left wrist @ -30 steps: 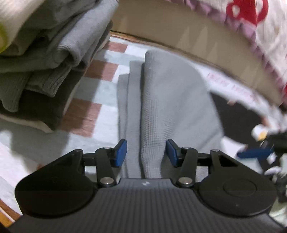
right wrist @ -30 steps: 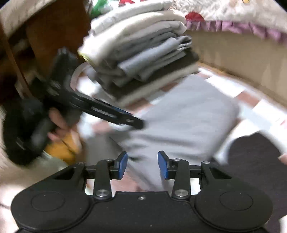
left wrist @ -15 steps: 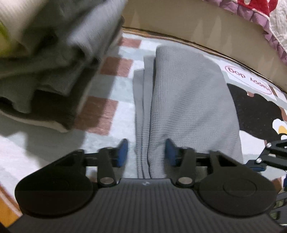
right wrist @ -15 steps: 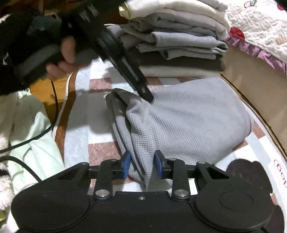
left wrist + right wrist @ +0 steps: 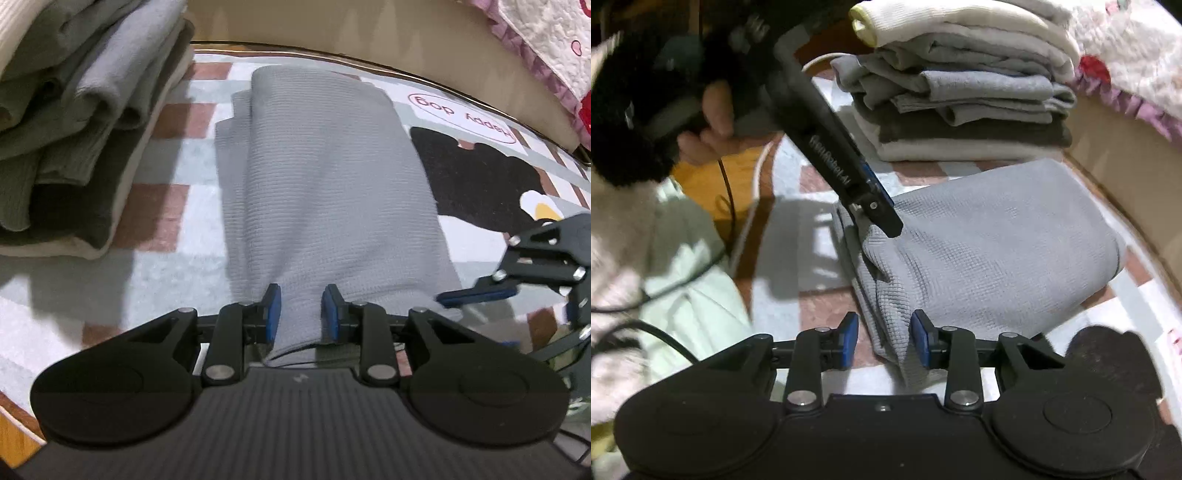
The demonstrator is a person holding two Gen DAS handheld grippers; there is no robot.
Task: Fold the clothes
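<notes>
Left wrist view, from its left edge: a stack of folded clothes [image 5: 74, 122], ribbed olive, soft grey-blue and dark brown layers on a cream base, sits on a checked rug [image 5: 170, 218] of pale grey and brick-red squares. Just beside it, in the middle, lies the grey waffle-knit garment [image 5: 325, 192], folded into a long rounded bundle with thinner layers showing along its left side. The left gripper [image 5: 301, 312] has its blue-padded fingers [image 5: 272, 310] on either side of the garment's near end; they are easing apart, with the cloth bunched between them and touching both pads. To the right, the rug carries a black cartoon shape and an oval label, and the right gripper [image 5: 480, 291] comes in by the garment's corner.

Right wrist view, from the left: a hand [image 5: 709, 122] in a black fuzzy sleeve grips the left gripper's handle, its black tip pinching a raised ridge of the garment. The right gripper's fingers stand spread; the garment's edge hangs between them, against the right pad and clear of the left. The stack rises behind.
</notes>
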